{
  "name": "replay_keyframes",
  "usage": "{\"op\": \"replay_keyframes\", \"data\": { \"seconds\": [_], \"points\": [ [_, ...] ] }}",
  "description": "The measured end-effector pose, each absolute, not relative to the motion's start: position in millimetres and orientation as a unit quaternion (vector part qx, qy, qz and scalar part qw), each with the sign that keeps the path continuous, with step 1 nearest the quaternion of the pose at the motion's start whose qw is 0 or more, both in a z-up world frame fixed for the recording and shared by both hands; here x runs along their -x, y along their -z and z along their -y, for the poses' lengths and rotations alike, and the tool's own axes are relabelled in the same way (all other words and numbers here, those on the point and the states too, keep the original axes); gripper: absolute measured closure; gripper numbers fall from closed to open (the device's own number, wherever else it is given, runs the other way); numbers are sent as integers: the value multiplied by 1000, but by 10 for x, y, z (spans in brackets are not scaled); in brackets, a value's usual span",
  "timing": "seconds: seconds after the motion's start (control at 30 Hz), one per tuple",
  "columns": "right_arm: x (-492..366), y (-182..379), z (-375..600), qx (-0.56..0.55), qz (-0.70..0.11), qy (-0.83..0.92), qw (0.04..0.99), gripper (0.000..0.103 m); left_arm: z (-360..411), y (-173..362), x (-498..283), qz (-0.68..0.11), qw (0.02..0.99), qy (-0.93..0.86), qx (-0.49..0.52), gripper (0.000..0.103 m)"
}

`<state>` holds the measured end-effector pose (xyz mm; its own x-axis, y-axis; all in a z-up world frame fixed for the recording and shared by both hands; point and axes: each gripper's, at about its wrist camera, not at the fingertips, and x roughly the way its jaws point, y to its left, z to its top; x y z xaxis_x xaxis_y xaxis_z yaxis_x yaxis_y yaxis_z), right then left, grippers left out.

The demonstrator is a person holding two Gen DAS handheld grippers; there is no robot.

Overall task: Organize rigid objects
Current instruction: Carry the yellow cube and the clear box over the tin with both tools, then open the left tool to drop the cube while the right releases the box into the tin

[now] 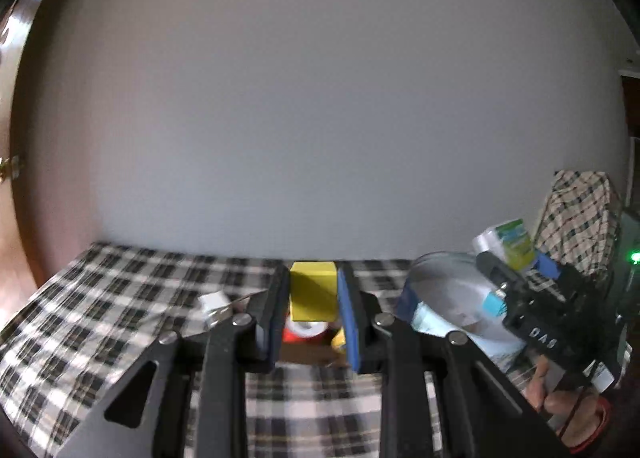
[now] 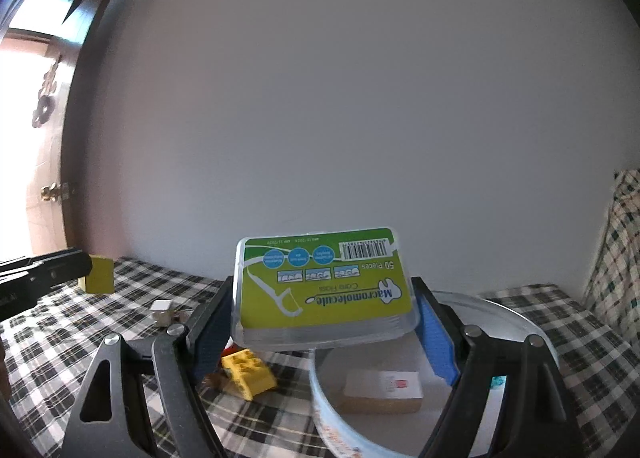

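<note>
A black-and-white checked cloth [image 2: 120,338] covered the bench, which stood against a plain pale wall [image 1: 320,98]. On the cloth sat a round white tub [image 2: 520,322] with a low wall; inside it lay a flat tan box with a white label [image 2: 382,390], its small print too fine to read.

The right tongs [image 2: 324,318] were spread wide yet pinching a clear plastic case with a green-and-yellow label [image 2: 324,286], held off the cloth above the near rim of the tub. Its label was upside down and read "Macromolecule", "Care Floss" and "50 Pieces", beside a barcode and a drawing of a floss pick. From the left wrist view the body of that tool showed white letters — seemingly "DAS" — and a hand [image 1: 560,398] gripped its handle.

The left tongs [image 1: 314,298] were pressed in on a plain yellow cube [image 1: 314,290], lifted clear of the cloth. Under the case lay a yellow studded toy brick [image 2: 248,374]. Farther left on the cloth sat a small white block [image 2: 161,306].
</note>
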<state>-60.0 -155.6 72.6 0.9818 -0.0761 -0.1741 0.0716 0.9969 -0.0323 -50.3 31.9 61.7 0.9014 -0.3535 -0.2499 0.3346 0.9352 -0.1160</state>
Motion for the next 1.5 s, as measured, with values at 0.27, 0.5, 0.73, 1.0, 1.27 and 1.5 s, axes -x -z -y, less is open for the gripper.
{"op": "replay_keyframes", "data": {
  "seconds": [0.27, 0.5, 0.73, 1.0, 1.27, 1.5],
  "points": [
    [641, -779, 1949, -10, -80, 72, 994, 20, 121, -703, 335, -129, 967, 216, 51, 80],
    [614, -779, 2219, -17, -82, 101, 991, 20, 507, -764, 311, -124, 960, 245, 56, 80],
    [645, -808, 2588, -29, -83, 133, 987, 20, 846, -820, 329, -118, 955, 266, 51, 80],
    [561, -780, 2833, -33, -93, 154, 983, 20, 1200, -798, 302, -132, 950, 280, 35, 80],
    [505, -820, 2911, -31, -100, 167, 980, 20, 1552, -790, 221, -146, 945, 293, 23, 80],
    [312, -795, 3093, -28, -114, 194, 974, 20, 1873, -717, 30, -168, 940, 295, 8, 80]
  ]
}}
